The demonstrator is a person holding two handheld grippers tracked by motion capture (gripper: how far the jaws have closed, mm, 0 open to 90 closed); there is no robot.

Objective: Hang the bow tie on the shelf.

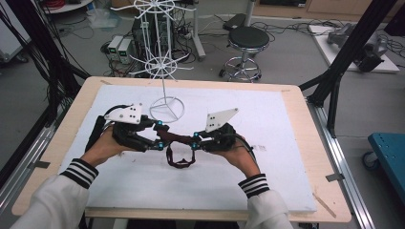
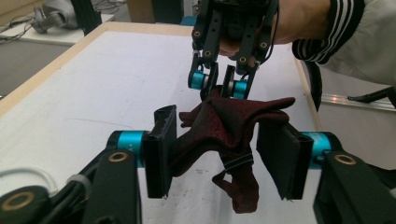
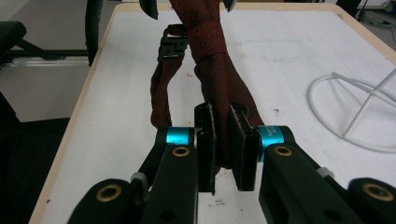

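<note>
Desk [image 1: 296,143]: wooden edge, white board on top, takes up most of the high view. White wire stand [image 1: 165,67] on the far side of the board, its ring base [image 3: 345,116] flat on the surface, near the grippers but apart from them.

Both grippers are held over the middle of the board, tips pointing at each other. Dark red cloth [image 1: 177,141] hangs between them, off the desk at the top, with a black-trimmed loop [image 1: 181,160] sagging below toward the board.

Right gripper [image 3: 223,140]: jaws together, clamped on one end of the cloth; fabric is pinched tight between the pads in the right gripper view.

Left gripper [image 2: 224,154]: jaws partly apart with the cloth between them. Fabric lies against the left pad [image 2: 161,149]; gap visible on the other side, so not a firm clamp from what the left gripper view shows.

Person's hands in white sleeves with striped cuffs [image 1: 79,171] hold both grippers.
</note>
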